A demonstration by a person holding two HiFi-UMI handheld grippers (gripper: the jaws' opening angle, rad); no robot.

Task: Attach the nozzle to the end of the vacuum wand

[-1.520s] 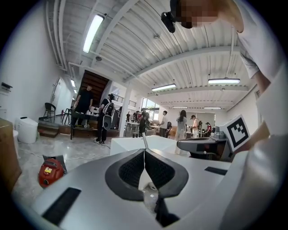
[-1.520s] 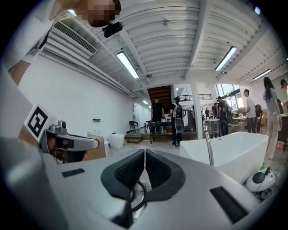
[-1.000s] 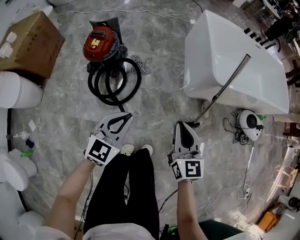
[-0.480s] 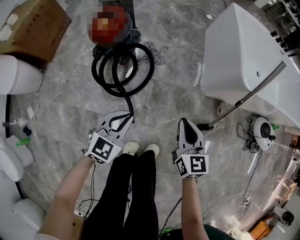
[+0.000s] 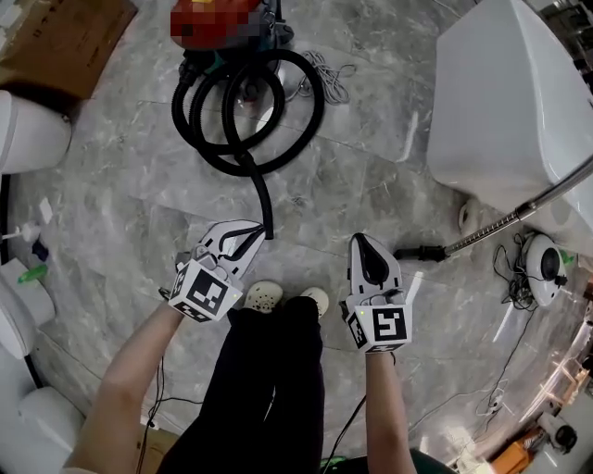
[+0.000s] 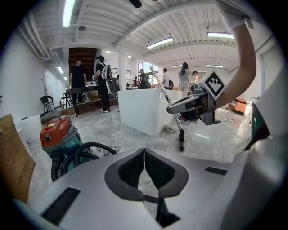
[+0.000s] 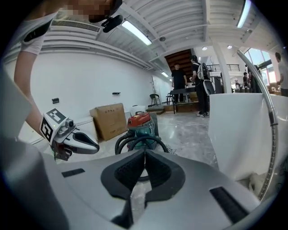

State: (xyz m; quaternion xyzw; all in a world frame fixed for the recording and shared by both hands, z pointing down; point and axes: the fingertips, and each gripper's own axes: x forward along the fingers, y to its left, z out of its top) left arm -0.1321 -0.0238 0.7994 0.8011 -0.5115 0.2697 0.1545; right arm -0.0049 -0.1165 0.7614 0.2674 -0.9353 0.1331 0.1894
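Observation:
The metal vacuum wand leans on the white tub, with its black lower end on the floor just right of my right gripper. My left gripper hovers beside the loose end of the black hose, which coils back to the red vacuum. Both grippers are shut and hold nothing. In the left gripper view the shut pads face the wand and the vacuum. No separate nozzle can be made out.
A cardboard box sits at the top left and white round containers line the left edge. A small white appliance with tangled cables lies right of the wand. My own feet stand between the grippers. People stand far back.
Both grippers have dropped toward the floor, still shut. The head view has tipped nearer: the vacuum and hose slid up the picture, and the wand's end now lies beside the right gripper.

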